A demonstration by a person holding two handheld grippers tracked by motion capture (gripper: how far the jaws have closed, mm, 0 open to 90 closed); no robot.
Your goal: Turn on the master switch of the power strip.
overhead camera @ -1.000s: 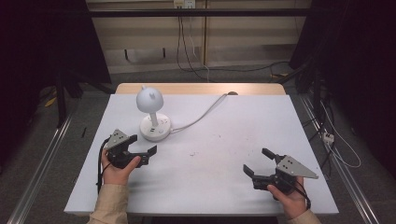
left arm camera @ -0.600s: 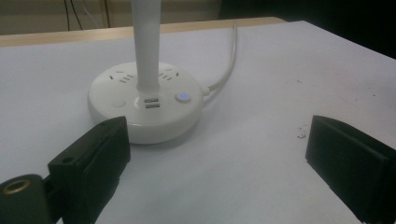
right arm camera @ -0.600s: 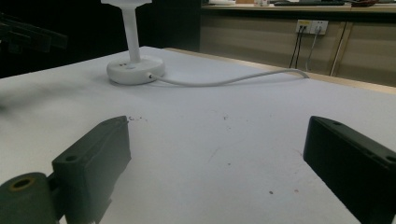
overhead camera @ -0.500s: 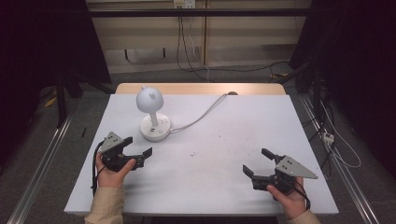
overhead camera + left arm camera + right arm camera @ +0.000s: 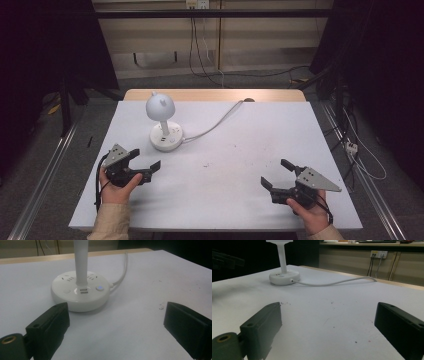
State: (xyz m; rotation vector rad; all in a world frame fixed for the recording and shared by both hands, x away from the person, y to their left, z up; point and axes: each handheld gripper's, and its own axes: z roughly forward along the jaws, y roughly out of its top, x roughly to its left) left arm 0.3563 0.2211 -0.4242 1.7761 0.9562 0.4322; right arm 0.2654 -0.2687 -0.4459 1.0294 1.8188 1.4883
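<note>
1. Lamp [image 5: 163, 122] stands at the far left of the table [image 5: 250, 150], upright on its round base [image 5: 80, 291], white dome on top, cord [image 5: 217, 122] trailing off toward the far edge.

2. Left gripper [image 5: 147, 166] sits just short of that base, jaws wide apart, nothing between them. From the left gripper view the base lies dead ahead, a little left of centre, near but not touching.

3. Right gripper [image 5: 276, 175] rests low on the near right, also spread open and empty, well apart from the lamp. It looks like the spare hand for now.

4. The likely job here is the button [image 5: 100, 287] on the base, the small one glowing faintly blue to the right of the stem [image 5: 81, 262]. I'd say a press is what's in hand.

5. To do it well: bring one jaw tip over the button rather than both, and come down from above, not from the side, so the light base doesn't skate across the table.

6. Keep clear of the stem; a knock there would tip the dome.

7. Mind the two USB ports [image 5: 83, 290] beside the button; they sit close, and a tip that wanders lands there instead.

8. If the base slides, the right gripper could steady the far side, coming in clear of the cord.
</note>
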